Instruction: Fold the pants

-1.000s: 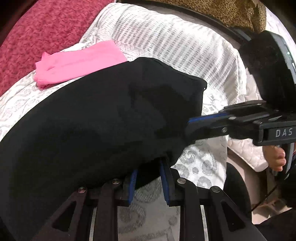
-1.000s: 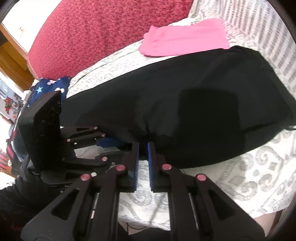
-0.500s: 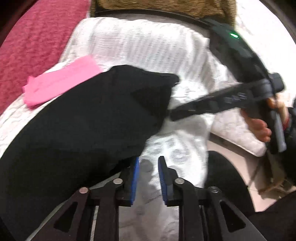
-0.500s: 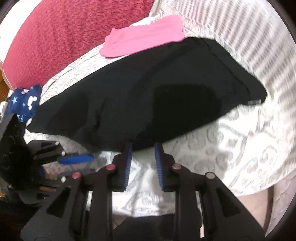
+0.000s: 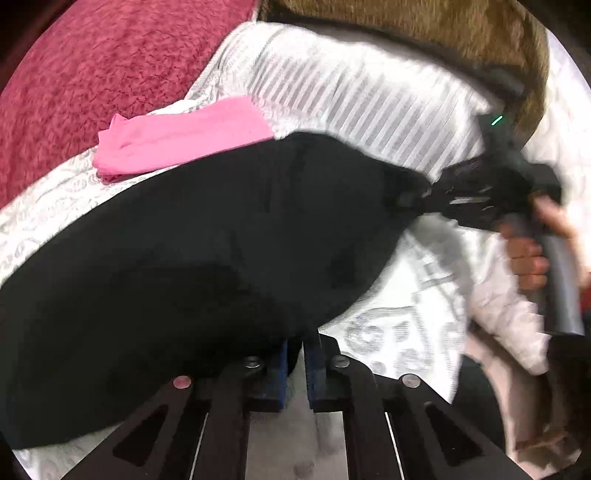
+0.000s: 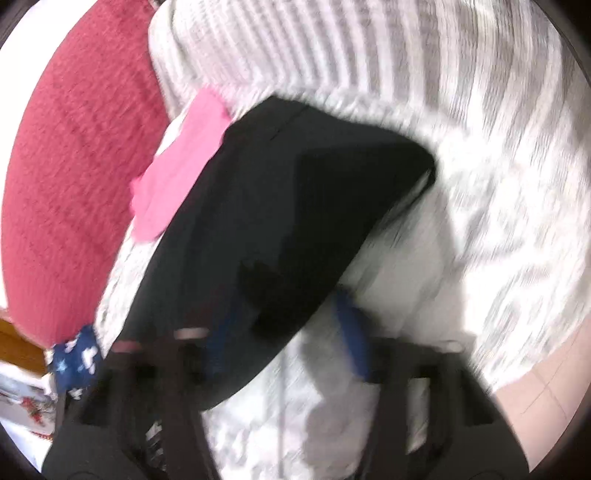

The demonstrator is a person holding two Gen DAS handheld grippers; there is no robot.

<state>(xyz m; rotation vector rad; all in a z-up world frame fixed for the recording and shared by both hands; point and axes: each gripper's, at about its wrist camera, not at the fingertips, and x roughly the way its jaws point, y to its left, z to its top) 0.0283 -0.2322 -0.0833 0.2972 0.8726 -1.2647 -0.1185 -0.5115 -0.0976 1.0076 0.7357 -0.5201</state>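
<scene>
The black pants (image 5: 207, 251) lie across the white patterned bedcover (image 5: 402, 332). My left gripper (image 5: 294, 363) is shut on the near edge of the pants. In the left wrist view my right gripper (image 5: 424, 197) is at the pants' far right corner, in a person's hand. In the blurred right wrist view the pants (image 6: 280, 206) run away from the camera, and my right gripper (image 6: 288, 343) is open wide, its blue fingers (image 6: 351, 343) on either side of the near end of the cloth.
A folded pink garment (image 5: 177, 136) lies beside the far edge of the pants. A red blanket (image 5: 85, 74) is at the left, a striped white pillow (image 5: 362, 92) behind, a brown patterned cloth (image 5: 424, 33) beyond it. A blue star-print cloth (image 6: 74, 358) lies at the bed's left edge.
My left gripper, open half a second ago, has shut on the pants' near edge. My right gripper let go, opened wide, and swung to the pants' right end.
</scene>
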